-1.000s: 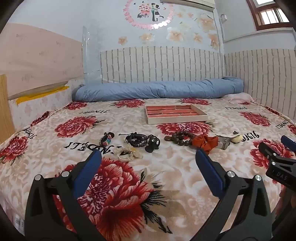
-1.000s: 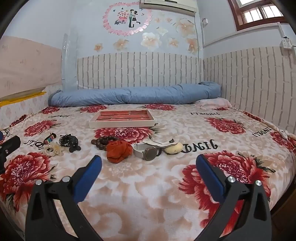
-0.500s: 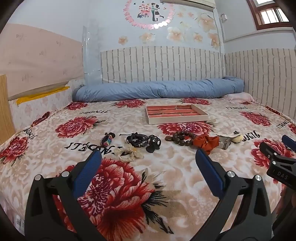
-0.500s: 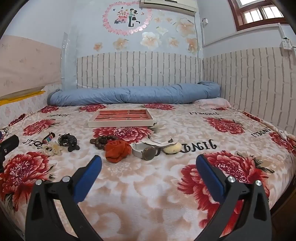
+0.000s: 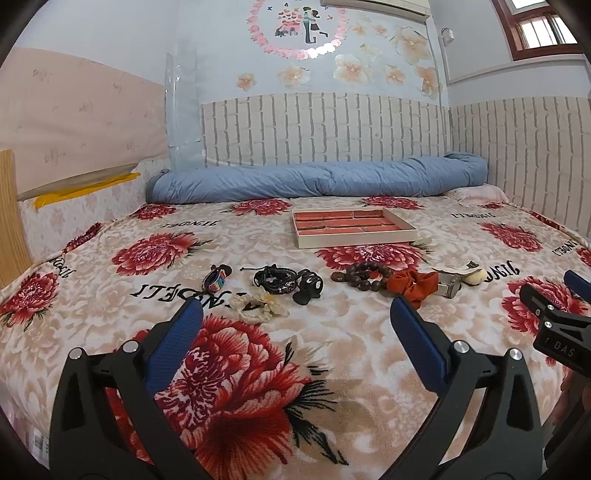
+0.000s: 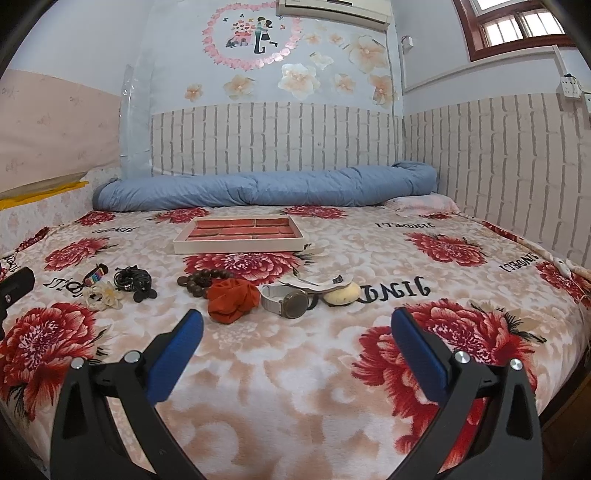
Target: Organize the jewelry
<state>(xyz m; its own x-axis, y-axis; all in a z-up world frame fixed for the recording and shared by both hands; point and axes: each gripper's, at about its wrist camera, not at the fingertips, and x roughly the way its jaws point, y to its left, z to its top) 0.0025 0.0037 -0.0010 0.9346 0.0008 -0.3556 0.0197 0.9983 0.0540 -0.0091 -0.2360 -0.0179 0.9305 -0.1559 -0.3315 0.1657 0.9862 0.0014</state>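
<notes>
While above blanket [image 6: 295, 387], both jaws wide.

Shallow red-lined jewelry tray [image 6: 236, 245] flat on the bed, well behind a row of bracelets [image 6: 201, 280], scrunchies [image 6: 232, 300], watch [image 6: 290, 301].

- We see soft, even daylight from the window [image 6: 517, 26] (upper right), with faint shadows.
- We note sharp focus, bowed edges and black corners.
</notes>
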